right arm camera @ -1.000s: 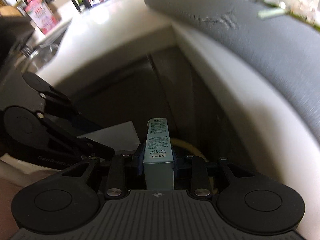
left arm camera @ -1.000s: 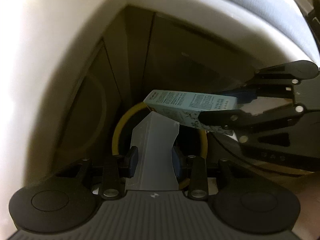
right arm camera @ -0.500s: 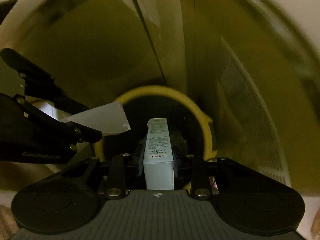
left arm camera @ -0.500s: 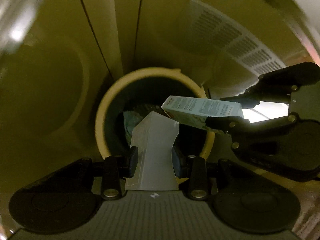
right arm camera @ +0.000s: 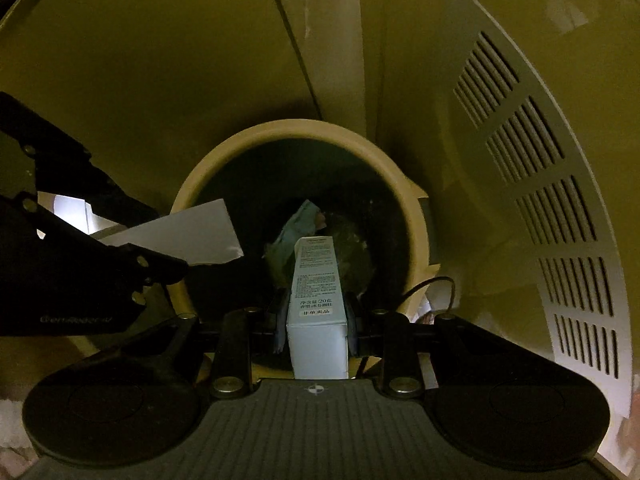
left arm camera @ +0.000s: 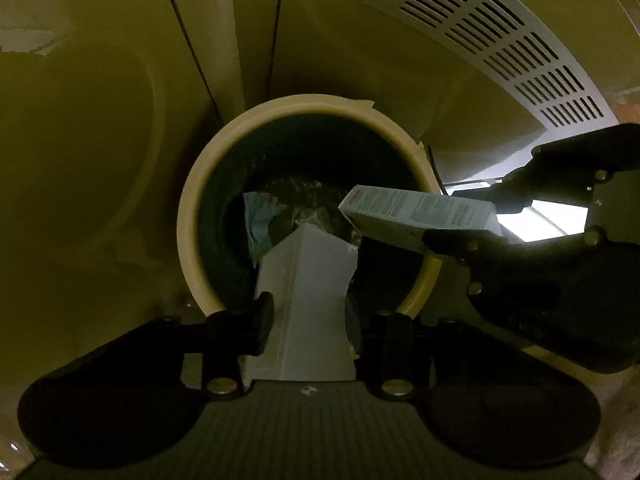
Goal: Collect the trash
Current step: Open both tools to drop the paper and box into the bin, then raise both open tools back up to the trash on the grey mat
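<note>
**Both grippers poised over the bin mouth, each with a piece of trash**

The left gripper (left arm camera: 310, 312) points straight down at the round bin (left arm camera: 192, 216), whose cream rim fills the centre of the left wrist view. Between its pads stands a torn white card piece (left arm camera: 308, 300), its long axis running up the frame, its ragged top edge already over the dark opening. The jaws have just been opening a little: the left pad looks to touch the card's edge, but the right side is too dark to tell whether the pads still press.

The right gripper (right arm camera: 316, 320) comes in from the right edge of the left wrist view, clamped narrow on a slim printed carton (right arm camera: 316, 304). In its own view the carton runs up the middle of the frame, its far end over the bin's interior. In the left view the same carton (left arm camera: 416, 210) lies across the frame, tip toward centre, just above and right of the card; they look close but apart.

The relation that counts is that both pieces sit directly above the opening, so a release should drop them inside. Crumpled trash (right arm camera: 304, 220), pale blue paper and clear film, already lies at the bottom.

Around the bin rise olive-toned walls, with a slotted vent panel (right arm camera: 560, 208) at the right. A thin cable (right arm camera: 434, 282) loops at the rim's lower right, clear of both loads.
</note>
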